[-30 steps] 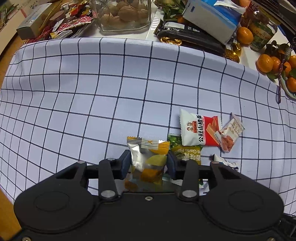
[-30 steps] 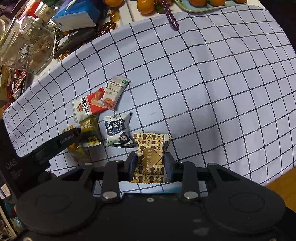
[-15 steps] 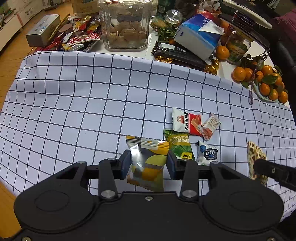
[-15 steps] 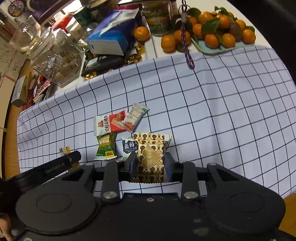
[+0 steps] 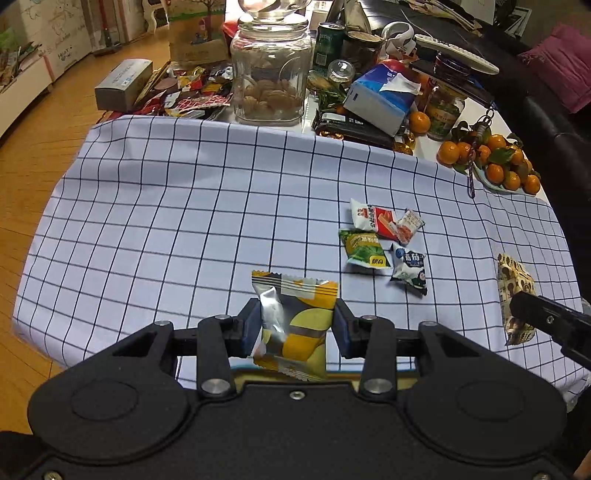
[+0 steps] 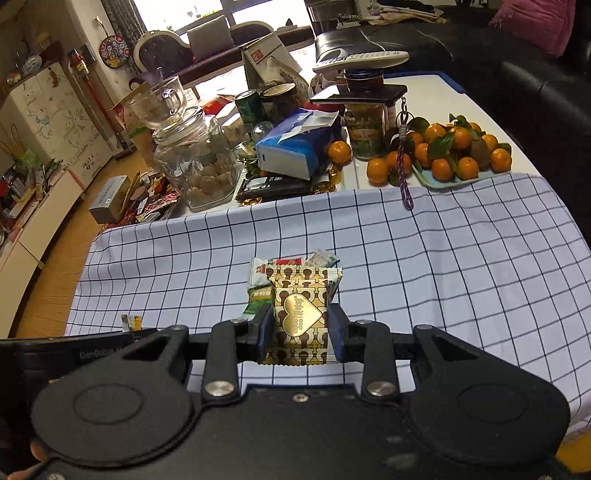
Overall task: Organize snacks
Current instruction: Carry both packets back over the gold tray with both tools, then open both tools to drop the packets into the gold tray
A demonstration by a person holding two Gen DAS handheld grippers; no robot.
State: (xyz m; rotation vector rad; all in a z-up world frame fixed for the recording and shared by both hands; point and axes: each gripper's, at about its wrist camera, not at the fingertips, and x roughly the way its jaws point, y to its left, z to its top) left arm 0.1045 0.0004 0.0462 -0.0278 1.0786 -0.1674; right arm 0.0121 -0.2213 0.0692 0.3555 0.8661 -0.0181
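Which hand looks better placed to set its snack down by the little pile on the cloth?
Probably the right. The right gripper holds the gold packet directly in front of the pile, while the left gripper, holding the yellow packet, sits off to the pile's side.

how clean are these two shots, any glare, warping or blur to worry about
Left wrist view: the checked cloth has its grid lines bowed by the fisheye, and glare whitens the silver side of the yellow snack packet. Right wrist view: the windows are blown out white, the gold snack packet is sharp, and the picture edges are stretched.
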